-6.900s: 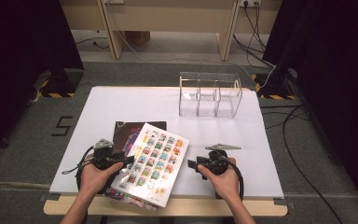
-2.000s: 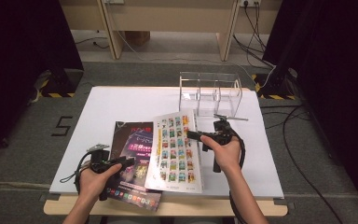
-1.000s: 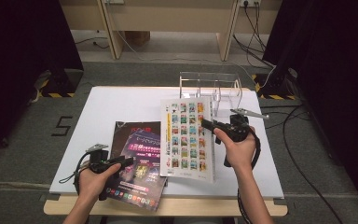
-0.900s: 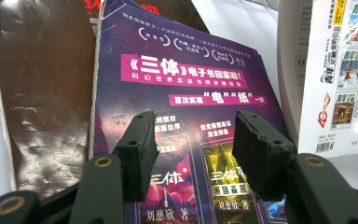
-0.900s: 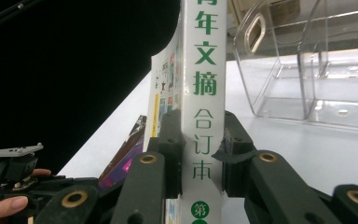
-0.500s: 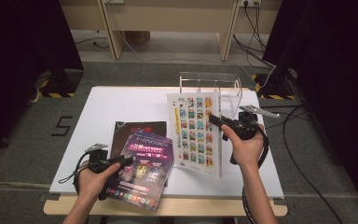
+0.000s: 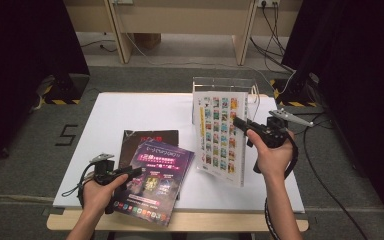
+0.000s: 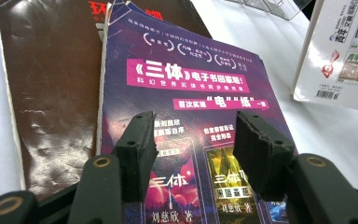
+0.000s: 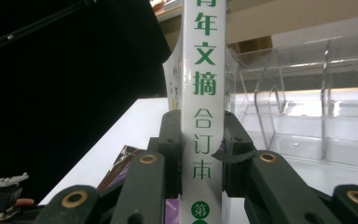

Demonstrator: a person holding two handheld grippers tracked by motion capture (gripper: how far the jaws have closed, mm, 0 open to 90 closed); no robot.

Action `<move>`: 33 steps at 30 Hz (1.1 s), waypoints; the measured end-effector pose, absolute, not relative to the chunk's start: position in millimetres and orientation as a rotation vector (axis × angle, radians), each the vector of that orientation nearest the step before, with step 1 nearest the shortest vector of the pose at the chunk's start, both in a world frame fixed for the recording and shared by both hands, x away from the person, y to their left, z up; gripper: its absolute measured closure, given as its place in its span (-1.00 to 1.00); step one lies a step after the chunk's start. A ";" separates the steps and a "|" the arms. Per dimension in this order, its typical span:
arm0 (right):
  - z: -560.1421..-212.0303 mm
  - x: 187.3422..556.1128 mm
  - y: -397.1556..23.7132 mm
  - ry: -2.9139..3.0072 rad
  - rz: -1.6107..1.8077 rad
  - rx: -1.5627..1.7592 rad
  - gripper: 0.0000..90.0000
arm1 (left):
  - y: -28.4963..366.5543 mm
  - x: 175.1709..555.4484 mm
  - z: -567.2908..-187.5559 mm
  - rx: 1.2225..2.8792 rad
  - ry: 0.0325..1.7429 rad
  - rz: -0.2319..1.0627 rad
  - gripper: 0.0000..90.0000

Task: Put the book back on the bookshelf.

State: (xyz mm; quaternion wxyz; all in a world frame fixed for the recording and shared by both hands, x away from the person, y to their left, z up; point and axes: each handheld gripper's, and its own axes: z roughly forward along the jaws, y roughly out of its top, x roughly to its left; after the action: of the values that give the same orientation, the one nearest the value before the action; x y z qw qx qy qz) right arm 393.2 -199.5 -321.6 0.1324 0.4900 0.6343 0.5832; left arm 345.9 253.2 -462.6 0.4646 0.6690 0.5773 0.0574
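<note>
So the key relation: right gripper [image 7: 244, 126] is clamped on the spine of the white book [image 7: 219, 135], pads pressed on either side of the spine in the right gripper view [image 9: 200, 140], and the clear rack [image 7: 225, 85] sits directly behind the book, toward the far edge of the table [image 7: 130, 107]. Book stands upright, long axis vertical, bottom edge just above or on the table in front of the rack (can't tell which), cover facing the camera. Judging by that, the coming move is a push away from the person into one of the rack's slots, so the spine needs to line up with the dividers [image 9: 326, 93], which run front to back and show right of the spine in the right gripper view. Right hand is the near one to the rack; left is well apart from it. Left gripper [image 7: 127, 173] hovers over the purple book [image 7: 155, 177], which lies flat in front of the rack toward the near edge, overlapping a dark brown book [image 8: 51, 84]. Its jaws are spread with nothing between them.
</note>
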 end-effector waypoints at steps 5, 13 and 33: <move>-317.5 392.3 -204.3 1.810 1.669 1.414 0.65 | 253.6 346.0 -462.4 1.642 1.421 0.142 0.06; -312.7 391.3 -213.6 1.763 1.651 1.418 0.65 | 254.3 346.2 -462.7 1.636 1.424 0.143 0.06; -302.5 389.5 -238.9 1.656 1.585 1.413 0.65 | 255.3 348.0 -464.3 1.635 1.429 0.137 0.05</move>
State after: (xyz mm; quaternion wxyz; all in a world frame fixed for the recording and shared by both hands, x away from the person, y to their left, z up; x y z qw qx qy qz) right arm 389.5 -238.9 -302.5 0.2225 0.5114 0.5996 0.5739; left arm 348.0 255.3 -464.3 0.4644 0.6654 0.5817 0.0559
